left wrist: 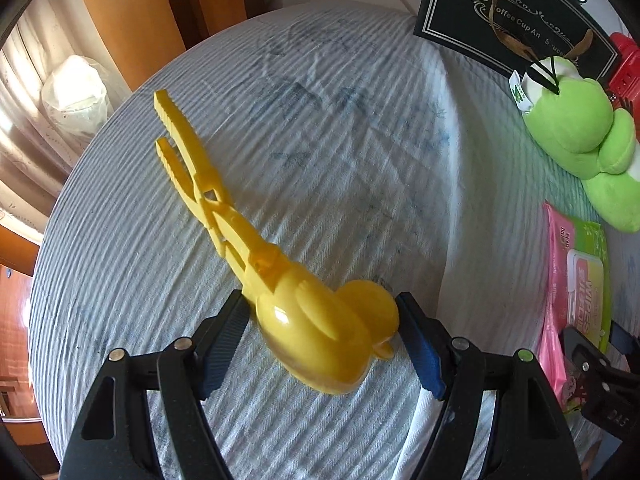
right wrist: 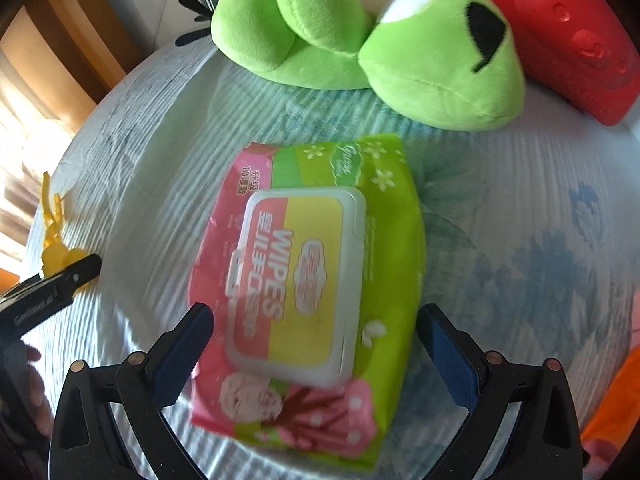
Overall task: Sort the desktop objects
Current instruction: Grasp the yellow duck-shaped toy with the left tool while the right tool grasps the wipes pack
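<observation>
On the striped cloth (left wrist: 320,128), the left gripper (left wrist: 320,344) stands open astride the yellow duck tongs (left wrist: 320,320), while the right gripper (right wrist: 316,352) stands open around the wipes pack (right wrist: 308,280), green plush frog (right wrist: 400,52) at twelve o'clock.

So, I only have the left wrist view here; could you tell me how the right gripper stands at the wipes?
Observer: The right gripper is open, with one finger on each side of the near end of the wipes.
Operator: Thank you. Is the lid shut?
Observer: Yes, the white lid faces up and looks shut.
Operator: And is the frog clear of the pack?
Observer: Yes, a strip of bare cloth shows between the frog and the pack's far end.
</observation>
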{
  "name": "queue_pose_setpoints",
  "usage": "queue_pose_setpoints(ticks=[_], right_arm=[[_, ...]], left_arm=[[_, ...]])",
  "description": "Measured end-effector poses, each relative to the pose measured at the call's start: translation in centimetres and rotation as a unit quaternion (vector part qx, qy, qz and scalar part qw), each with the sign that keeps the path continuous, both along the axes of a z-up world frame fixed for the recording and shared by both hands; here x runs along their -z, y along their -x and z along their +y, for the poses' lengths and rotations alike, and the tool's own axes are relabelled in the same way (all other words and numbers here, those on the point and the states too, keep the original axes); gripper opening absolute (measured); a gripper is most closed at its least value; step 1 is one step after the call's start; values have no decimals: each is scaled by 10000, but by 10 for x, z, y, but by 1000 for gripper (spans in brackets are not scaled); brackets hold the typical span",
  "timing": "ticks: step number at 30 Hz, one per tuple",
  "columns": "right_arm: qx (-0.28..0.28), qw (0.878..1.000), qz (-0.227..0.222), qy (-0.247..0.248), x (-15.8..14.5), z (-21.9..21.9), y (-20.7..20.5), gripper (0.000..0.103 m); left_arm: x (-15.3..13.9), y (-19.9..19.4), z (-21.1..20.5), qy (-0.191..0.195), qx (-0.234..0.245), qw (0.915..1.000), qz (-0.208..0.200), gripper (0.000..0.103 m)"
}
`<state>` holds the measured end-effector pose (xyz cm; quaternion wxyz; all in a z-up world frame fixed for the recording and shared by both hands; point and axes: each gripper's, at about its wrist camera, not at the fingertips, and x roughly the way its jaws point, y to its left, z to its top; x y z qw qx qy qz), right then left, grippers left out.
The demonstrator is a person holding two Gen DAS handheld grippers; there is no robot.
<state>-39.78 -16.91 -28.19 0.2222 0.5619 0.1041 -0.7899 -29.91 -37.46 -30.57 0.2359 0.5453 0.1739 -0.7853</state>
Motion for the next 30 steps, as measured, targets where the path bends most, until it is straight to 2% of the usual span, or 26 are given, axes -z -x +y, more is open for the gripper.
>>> queue_pose_setpoints(ticks=[2, 6, 8, 12, 16, 18, 25, 30], right_arm=[[-70, 9996, 178, -189, 3, -6, -2, 103], [-155, 9994, 290, -139, 5, -6, -4, 103], [-237, 9991, 342, -127, 6, -4, -5, 103], [-308, 9991, 239, -190, 4, -3, -7, 103], [-397, 9988, 224, -163, 1, 3, -15, 92], [-431, 9987, 204, -154, -1, 5, -22, 89], [-605, 9979, 111, -211, -10, 15, -62, 81], [-629, 9979, -27, -135, -15, 29, -96, 74]], left_arm=[[-1, 0, 1, 15, 11, 10000, 15, 74], [-1, -3, 5, 60, 3, 10000, 46, 74], [-3, -4, 10, 79, 105, 9999, 99, 66], [-5, -6, 18, 160, 260, 9995, 92, 62], [-4, -10, 31, 150, 360, 9992, 46, 62], [-4, -24, 38, 154, 469, 9988, 32, 62], [-8, -72, 73, 242, 873, 9958, -129, 61], [-14, -87, 97, 283, 1087, 9935, -174, 61]])
